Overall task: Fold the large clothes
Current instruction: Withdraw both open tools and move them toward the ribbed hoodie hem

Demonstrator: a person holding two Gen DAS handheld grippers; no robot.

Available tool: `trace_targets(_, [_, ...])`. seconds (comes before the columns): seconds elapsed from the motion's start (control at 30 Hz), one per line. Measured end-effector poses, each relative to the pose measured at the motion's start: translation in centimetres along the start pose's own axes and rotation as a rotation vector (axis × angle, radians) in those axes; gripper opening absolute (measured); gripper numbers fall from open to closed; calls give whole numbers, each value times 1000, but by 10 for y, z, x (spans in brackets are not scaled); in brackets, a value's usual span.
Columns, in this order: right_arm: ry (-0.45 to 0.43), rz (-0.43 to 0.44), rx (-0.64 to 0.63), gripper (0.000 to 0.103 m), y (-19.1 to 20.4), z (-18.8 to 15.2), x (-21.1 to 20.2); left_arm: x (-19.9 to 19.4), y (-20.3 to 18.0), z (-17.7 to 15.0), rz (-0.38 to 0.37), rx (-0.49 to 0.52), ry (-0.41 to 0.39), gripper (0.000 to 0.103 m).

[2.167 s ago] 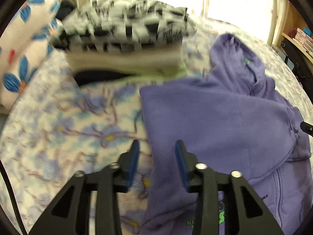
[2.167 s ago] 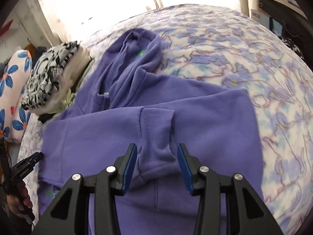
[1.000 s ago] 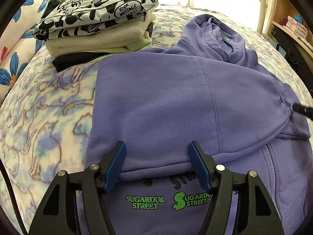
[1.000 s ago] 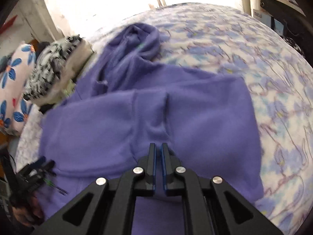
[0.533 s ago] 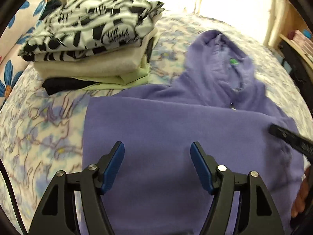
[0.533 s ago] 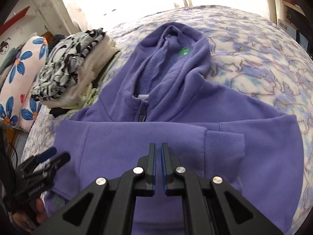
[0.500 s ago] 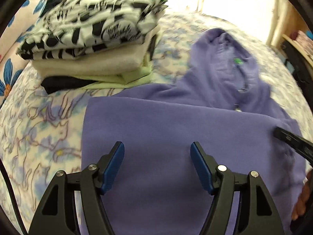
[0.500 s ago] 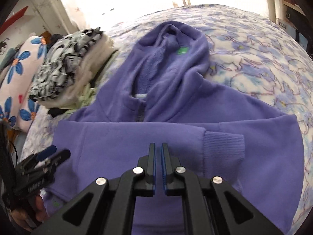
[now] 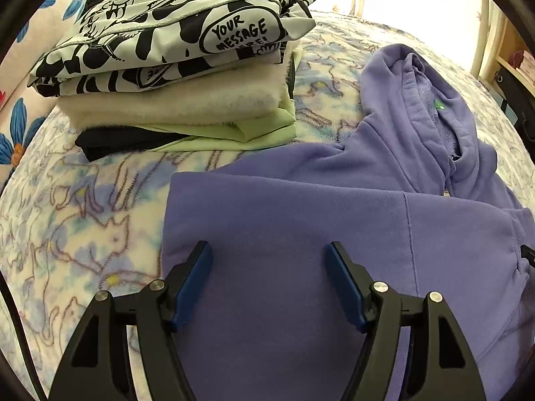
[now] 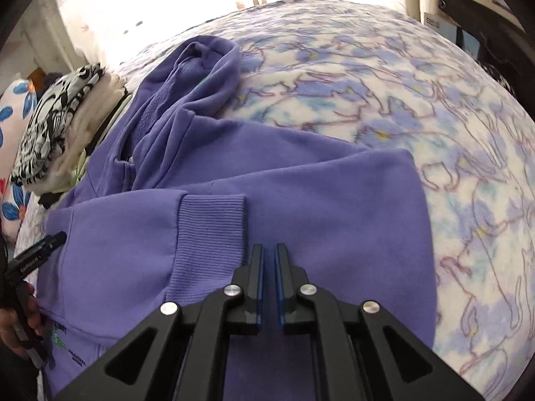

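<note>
Purple hoodie (image 9: 334, 234) spread on the floral blanket (image 9: 83, 234), filling centre and right of the left wrist view, hood (image 9: 428, 100) at upper right, both sleeves laid across the chest, ribbed cuff (image 10: 210, 230) left of centre in the right wrist view. Sleeve-folding step apparently done. Left gripper (image 9: 269, 280) above the cloth, jaws just widened, nothing between them. Right gripper (image 10: 269, 267) closed, empty, beside the cuff. Next, probably: gripping the hem and folding the body toward the hood. Stack of folded clothes (image 9: 174, 77) at upper left.
</note>
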State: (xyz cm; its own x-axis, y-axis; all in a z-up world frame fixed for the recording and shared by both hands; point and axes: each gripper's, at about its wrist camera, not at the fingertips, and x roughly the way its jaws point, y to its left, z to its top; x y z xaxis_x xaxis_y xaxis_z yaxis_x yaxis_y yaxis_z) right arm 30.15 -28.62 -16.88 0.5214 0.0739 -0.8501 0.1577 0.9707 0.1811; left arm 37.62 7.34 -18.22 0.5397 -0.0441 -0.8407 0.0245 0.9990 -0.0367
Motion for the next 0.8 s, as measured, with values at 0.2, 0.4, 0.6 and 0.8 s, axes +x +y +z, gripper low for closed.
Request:
trace_targets(0.2, [-23, 10, 21, 6, 5, -3, -22, -18, 4, -7, -10, -13, 29, 70])
trace_targets(0.4, [-46, 32, 14, 6, 14, -13, -56, -47, 10, -22, -12, -11, 44, 76])
trace_targets(0.6, [-75, 40, -30, 16, 29, -27, -99, -85, 15, -40, -30, -10, 60, 76])
trace_targets(0.8, [-123, 19, -66, 28, 43, -44, -148, -133, 12, -58, -42, 33, 33, 76])
